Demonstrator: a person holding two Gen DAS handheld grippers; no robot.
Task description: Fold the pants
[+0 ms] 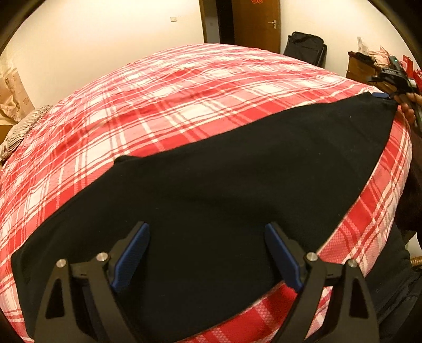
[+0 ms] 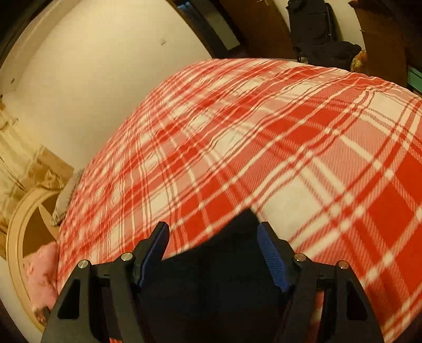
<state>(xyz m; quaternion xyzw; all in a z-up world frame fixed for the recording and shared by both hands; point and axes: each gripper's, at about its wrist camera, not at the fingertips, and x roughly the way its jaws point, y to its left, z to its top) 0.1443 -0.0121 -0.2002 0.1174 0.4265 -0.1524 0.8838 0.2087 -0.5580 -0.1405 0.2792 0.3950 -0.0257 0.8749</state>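
Observation:
Black pants (image 1: 224, 184) lie flat in a long strip across the near edge of a bed with a red and white plaid cover (image 1: 171, 100). My left gripper (image 1: 207, 229) is open and hovers just above the wide end of the pants, with cloth between and below its blue pads. My right gripper (image 2: 212, 229) is open at the far narrow end, with the pants' tip (image 2: 224, 261) lying between its fingers. In the left wrist view the right gripper (image 1: 393, 79) shows at the far right by that tip.
A striped pillow (image 1: 23, 129) lies at the bed's left side by a rounded headboard (image 2: 18, 232). A brown door (image 1: 255, 23), a black bag (image 1: 306, 47) and a cluttered wooden cabinet (image 1: 361, 66) stand beyond the bed.

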